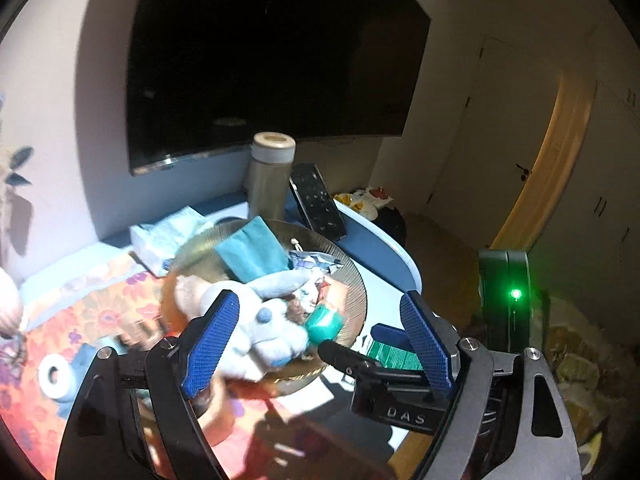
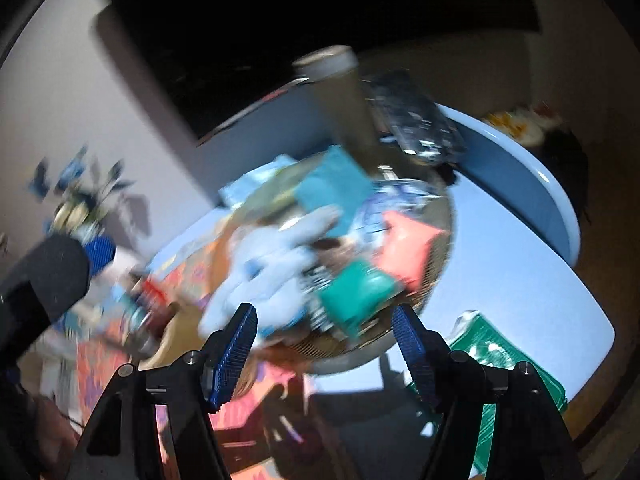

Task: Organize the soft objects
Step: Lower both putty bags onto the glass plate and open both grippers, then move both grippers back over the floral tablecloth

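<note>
Here, a gold ribbed plate (image 1: 352, 276) is seen near the table's (image 1: 384, 248) right edge, piled w/ soft items. A pale blue plush toy (image 1: 268, 320) lies at the plate's near-left rim, a teal cloth (image 1: 252, 252) toward its far side, a teal roll (image 1: 324, 324) at its near-right rim. The left gripper (image 1: 326, 336) is held above the plush, jaws apart, nothing clamped. In the blurred right-wrist view, the right gripper (image 2: 324, 340) is likewise spread wide, over the plate's near rim. A thermos (image 1: 270, 176) and remote (image 1: 318, 202) are set behind the plate.
</note>
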